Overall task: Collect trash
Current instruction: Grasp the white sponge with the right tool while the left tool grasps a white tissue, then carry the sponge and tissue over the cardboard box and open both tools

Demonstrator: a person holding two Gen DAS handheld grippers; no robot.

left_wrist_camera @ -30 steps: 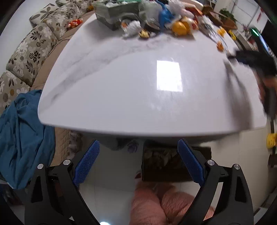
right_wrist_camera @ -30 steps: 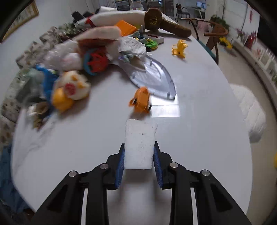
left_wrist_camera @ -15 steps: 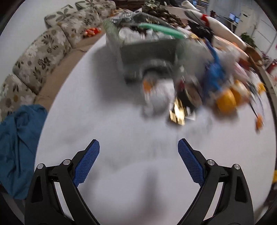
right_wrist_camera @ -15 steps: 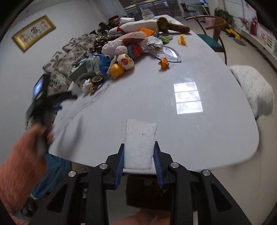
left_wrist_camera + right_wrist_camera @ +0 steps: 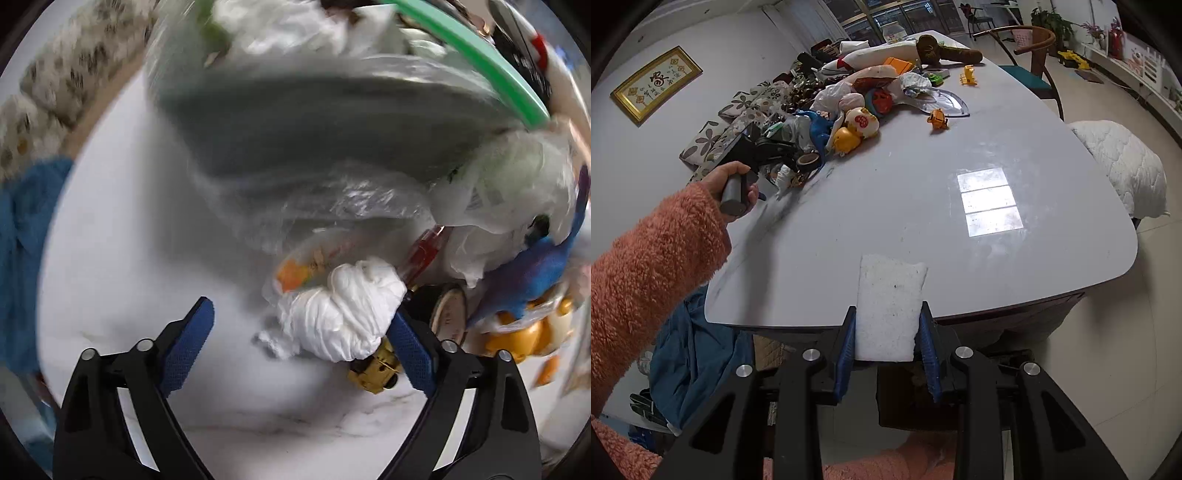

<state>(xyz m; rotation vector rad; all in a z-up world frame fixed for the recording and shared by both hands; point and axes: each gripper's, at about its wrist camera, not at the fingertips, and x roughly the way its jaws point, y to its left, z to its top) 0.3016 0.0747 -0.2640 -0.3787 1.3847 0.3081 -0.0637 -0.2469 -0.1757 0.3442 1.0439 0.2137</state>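
Closing wide-set jaws of the left gripper [image 5: 301,349] around a crumpled white tissue wad [image 5: 341,314] at lower centre-right on the white marble table [image 5: 129,258] — right blue pad [image 5: 410,350] touching it, left pad apart. Clamping a flat white sponge [image 5: 889,308] in the right gripper [image 5: 888,338] — bottom centre, over the table's edge.

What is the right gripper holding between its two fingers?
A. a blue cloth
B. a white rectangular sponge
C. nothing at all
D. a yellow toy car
B: in the right wrist view the right gripper has both blue pads pressed on the sides of a white rectangular sponge, which sticks out forward over the edge of the white table.
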